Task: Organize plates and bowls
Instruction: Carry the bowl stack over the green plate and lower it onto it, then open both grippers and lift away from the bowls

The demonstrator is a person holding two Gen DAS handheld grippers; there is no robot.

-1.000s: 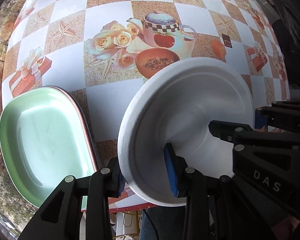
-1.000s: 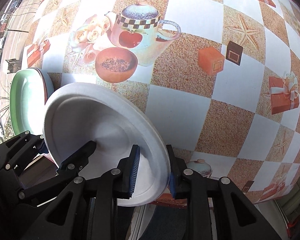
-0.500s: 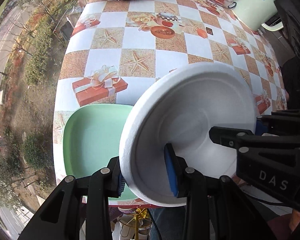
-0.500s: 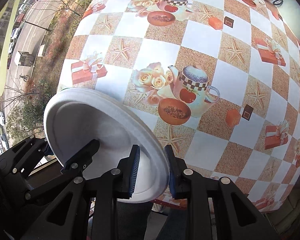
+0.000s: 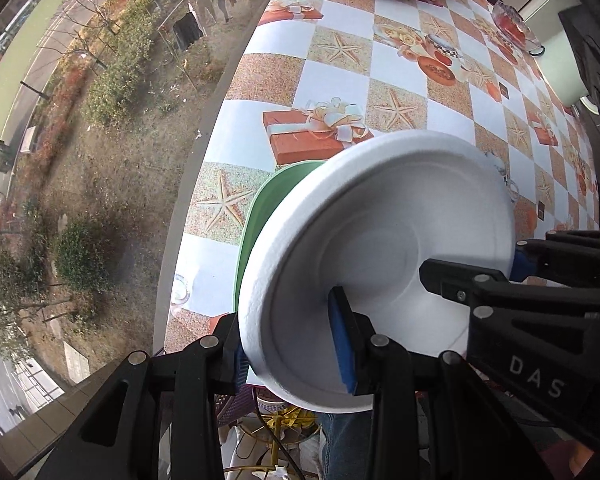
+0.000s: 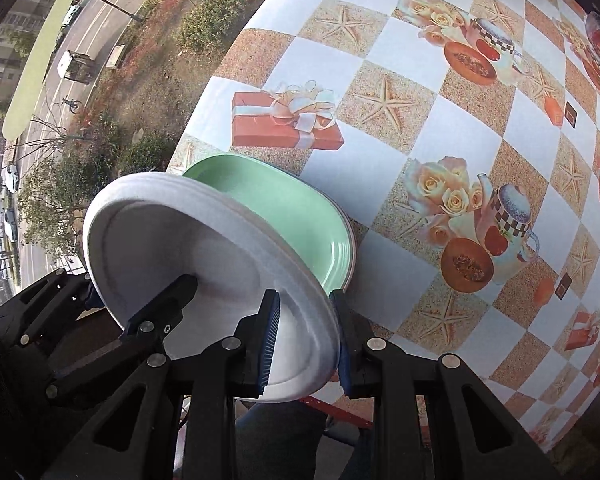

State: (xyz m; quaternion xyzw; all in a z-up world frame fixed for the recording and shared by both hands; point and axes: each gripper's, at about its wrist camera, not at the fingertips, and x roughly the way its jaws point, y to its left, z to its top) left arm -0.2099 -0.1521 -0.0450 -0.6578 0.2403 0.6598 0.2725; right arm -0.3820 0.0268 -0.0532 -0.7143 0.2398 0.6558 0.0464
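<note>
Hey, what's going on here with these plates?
A person holds one white plate with both handheld grippers: the left gripper and the right gripper each pinch its rim on opposite sides. The plate is in the air, tilted, above a green plate lying near the edge of the patterned table.

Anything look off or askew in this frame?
Nothing damaged or spilled. The white plate is tilted in mid-air, clamped at opposite rim edges by the left gripper and right gripper. The green plate sits close to the table corner.
</note>
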